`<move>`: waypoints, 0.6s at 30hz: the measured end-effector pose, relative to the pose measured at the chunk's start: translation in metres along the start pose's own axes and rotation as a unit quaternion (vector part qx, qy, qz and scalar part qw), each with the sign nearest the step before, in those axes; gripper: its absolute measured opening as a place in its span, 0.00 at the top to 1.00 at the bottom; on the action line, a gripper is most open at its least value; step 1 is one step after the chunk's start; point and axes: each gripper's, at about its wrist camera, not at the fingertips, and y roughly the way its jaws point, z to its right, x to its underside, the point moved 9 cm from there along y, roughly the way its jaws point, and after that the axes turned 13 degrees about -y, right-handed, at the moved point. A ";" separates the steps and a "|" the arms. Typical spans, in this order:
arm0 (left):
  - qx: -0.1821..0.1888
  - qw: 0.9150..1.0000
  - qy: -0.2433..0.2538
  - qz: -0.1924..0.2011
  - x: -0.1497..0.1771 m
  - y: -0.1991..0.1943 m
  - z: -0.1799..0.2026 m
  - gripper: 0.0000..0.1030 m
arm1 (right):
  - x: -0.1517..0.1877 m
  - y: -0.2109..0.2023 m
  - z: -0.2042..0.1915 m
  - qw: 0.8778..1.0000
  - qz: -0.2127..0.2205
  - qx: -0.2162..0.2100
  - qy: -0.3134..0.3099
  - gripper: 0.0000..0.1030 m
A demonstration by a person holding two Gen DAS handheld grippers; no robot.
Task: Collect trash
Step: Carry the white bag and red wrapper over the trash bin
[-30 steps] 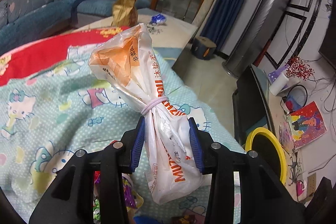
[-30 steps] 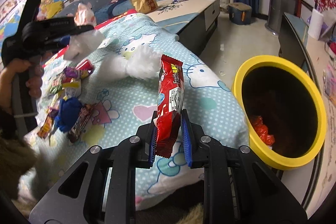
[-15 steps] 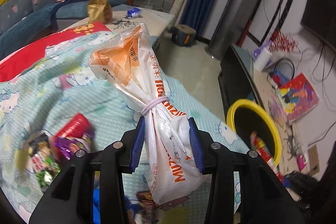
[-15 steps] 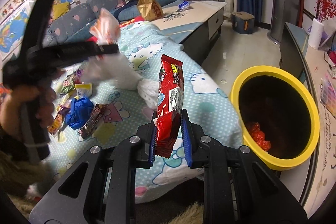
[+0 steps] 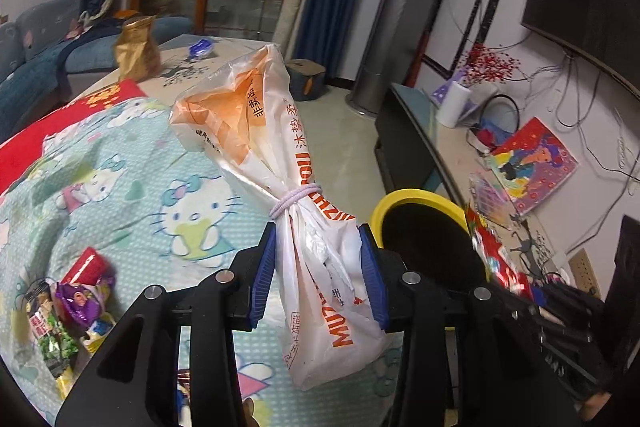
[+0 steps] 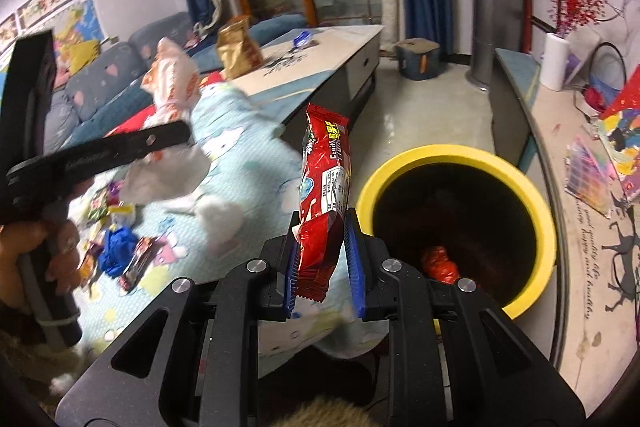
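My left gripper (image 5: pixel 318 275) is shut on a white and orange plastic bag (image 5: pixel 280 163) tied with a hair band, held above the Hello Kitty blanket (image 5: pixel 132 195) next to the yellow-rimmed bin (image 5: pixel 416 199). My right gripper (image 6: pixel 322 263) has its jaws a little apart around a red snack wrapper (image 6: pixel 324 187), which stands upright against the left pad, just left of the bin (image 6: pixel 456 155). Red trash (image 6: pixel 440 263) lies inside the bin. The right gripper with the wrapper (image 5: pixel 492 251) shows blurred in the left view; the left gripper with the bag (image 6: pixel 172 95) shows in the right view.
Loose wrappers lie on the blanket (image 5: pixel 68 307), also in the right wrist view (image 6: pixel 116 251). A low table with a gold bag (image 6: pixel 236 47) stands behind. A TV stand with a paper roll (image 6: pixel 554 61) and papers runs along the right. A grey column (image 5: pixel 396 11) stands on the floor.
Both grippers have moved toward the bin. The left gripper has swung right with the bag. The right jaws have opened slightly around the red wrapper, now beside the bin's rim.
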 end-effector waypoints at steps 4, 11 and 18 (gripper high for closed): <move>0.014 1.000 0.008 0.001 0.001 -0.002 0.017 0.63 | -0.006 -0.005 0.017 1.000 0.012 0.016 0.008 0.85; 0.035 0.999 0.023 0.004 0.001 -0.007 0.043 0.63 | -0.014 -0.015 0.047 0.998 0.030 0.043 0.024 0.85; 0.051 0.998 0.037 0.004 0.004 -0.008 0.064 0.63 | -0.016 -0.020 0.069 0.997 0.037 0.063 0.035 0.85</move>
